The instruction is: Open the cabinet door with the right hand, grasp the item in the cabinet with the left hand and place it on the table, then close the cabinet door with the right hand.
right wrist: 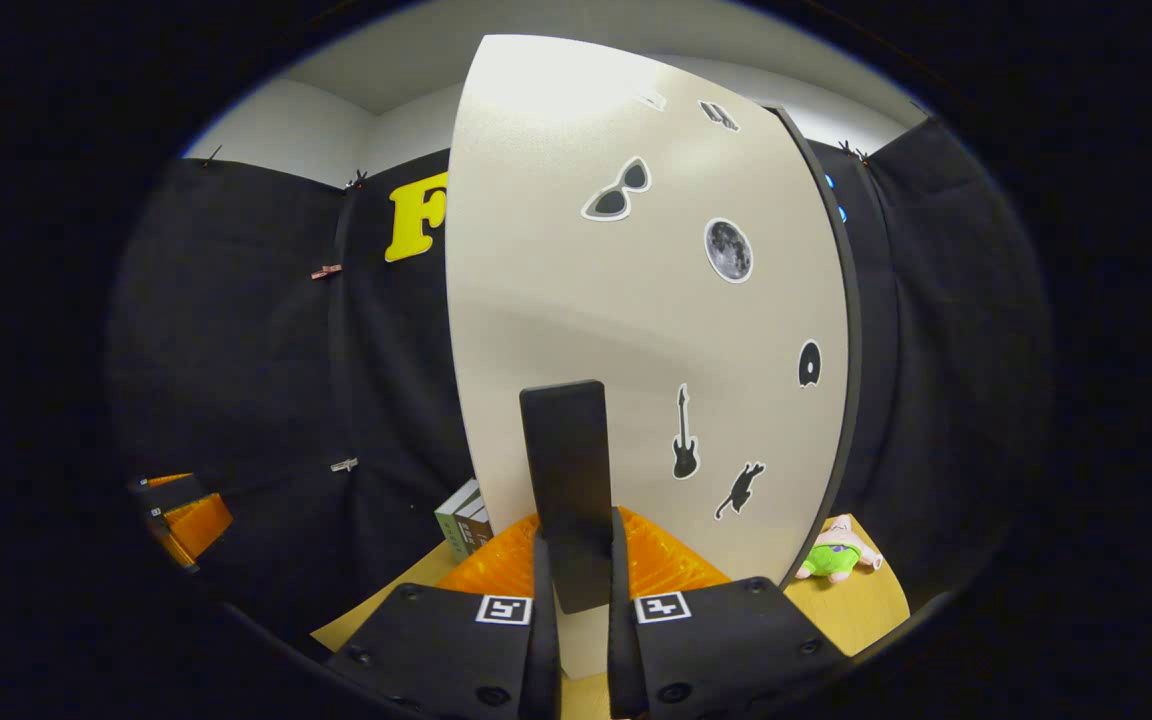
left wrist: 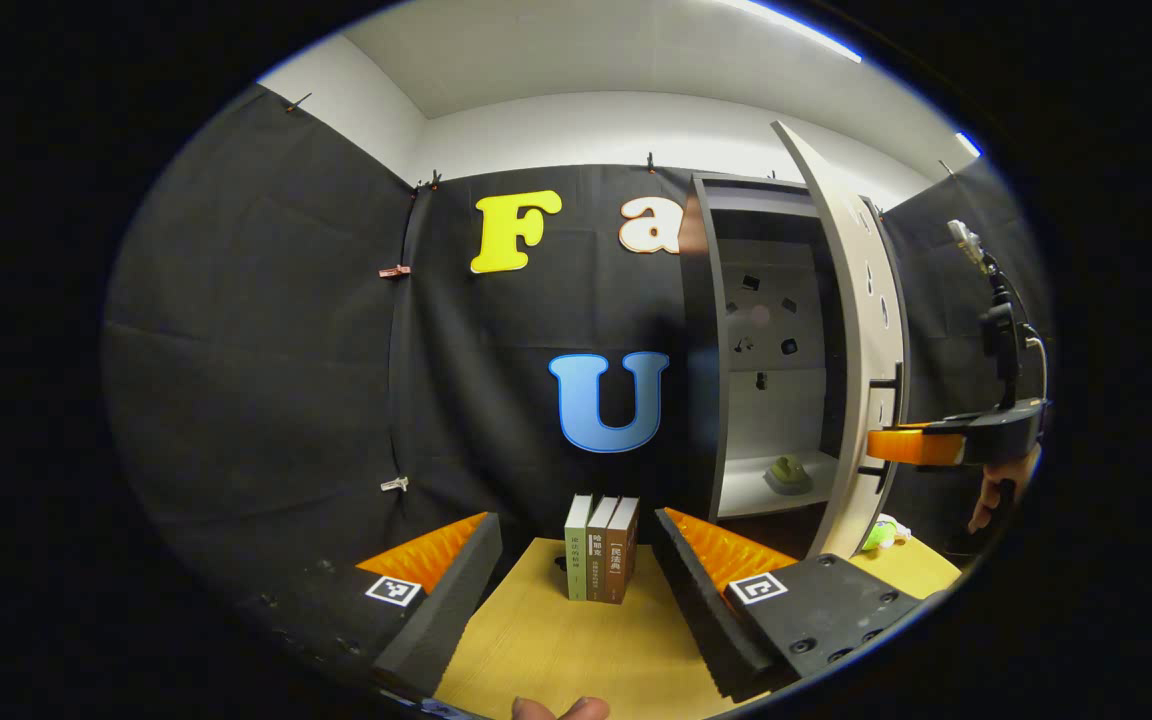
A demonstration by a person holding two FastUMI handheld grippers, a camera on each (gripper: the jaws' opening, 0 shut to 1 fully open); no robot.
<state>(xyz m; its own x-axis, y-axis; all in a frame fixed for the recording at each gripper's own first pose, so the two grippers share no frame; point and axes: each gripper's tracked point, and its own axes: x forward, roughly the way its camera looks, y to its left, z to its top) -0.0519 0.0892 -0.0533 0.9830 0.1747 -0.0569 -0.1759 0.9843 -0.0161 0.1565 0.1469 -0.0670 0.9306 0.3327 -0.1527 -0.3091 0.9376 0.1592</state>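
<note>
Right gripper view: right gripper [right wrist: 576,560] clamped on door handle [right wrist: 566,490], cabinet door [right wrist: 636,300] swung open. Left gripper [left wrist: 576,560] spread apart; item [left wrist: 788,474], lower right, still on the shelf.

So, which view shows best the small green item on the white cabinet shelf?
The left gripper view: the small green item lies in plain sight on the white cabinet shelf. In the right gripper view, the open white cabinet door stands before the cabinet's inside.

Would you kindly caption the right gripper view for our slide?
Right gripper shut on the cabinet door's handle, the stickered door swung open.
</note>
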